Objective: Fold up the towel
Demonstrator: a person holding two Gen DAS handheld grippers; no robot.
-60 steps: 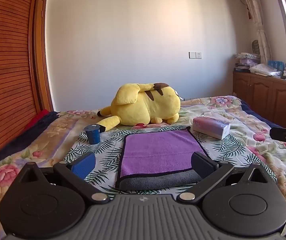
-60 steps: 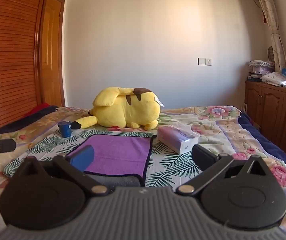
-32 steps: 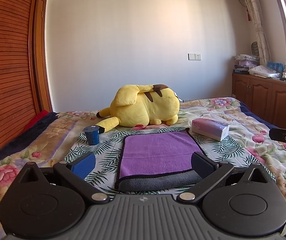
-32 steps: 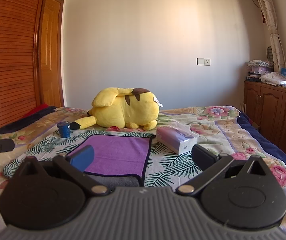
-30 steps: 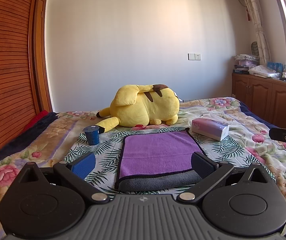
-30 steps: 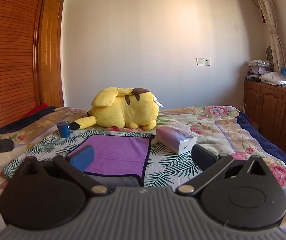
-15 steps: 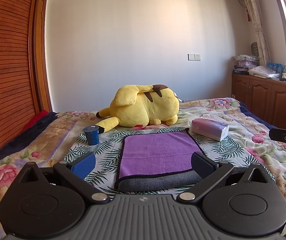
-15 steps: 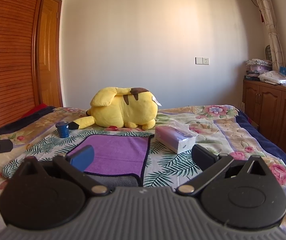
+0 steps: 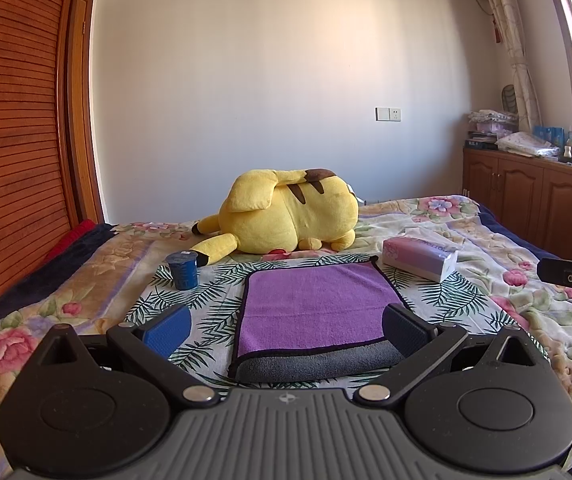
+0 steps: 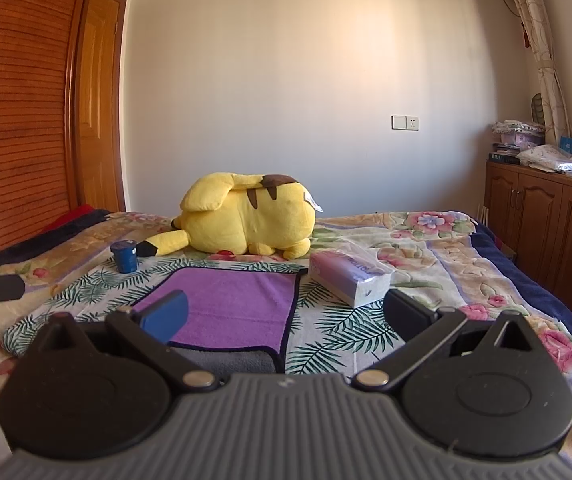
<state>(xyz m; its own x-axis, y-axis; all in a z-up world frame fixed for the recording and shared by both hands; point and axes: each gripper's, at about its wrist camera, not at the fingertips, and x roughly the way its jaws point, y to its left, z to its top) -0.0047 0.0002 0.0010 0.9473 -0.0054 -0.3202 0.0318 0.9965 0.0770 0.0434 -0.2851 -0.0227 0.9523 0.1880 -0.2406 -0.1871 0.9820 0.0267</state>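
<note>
Spread on the floral bed (image 9: 485, 292), the purple towel (image 9: 317, 304) lies flat; both wide-open, empty claws, left claw (image 9: 286, 326) and right claw (image 10: 284, 312), should pinch its near corners evenly.

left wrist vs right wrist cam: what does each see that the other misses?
Left wrist only: the whole gray near fold of the purple towel between its open fingers, and the right gripper's side at the right edge of the frame.

Right wrist only: the wooden door in full, and the left gripper's side at the left edge. Its blue finger pad hides the towel's near left part.

Both: the towel lying on the bedspread, yellow plush, blue cup, tissue pack, wall cabinets. Both grippers open, holding nothing.
</note>
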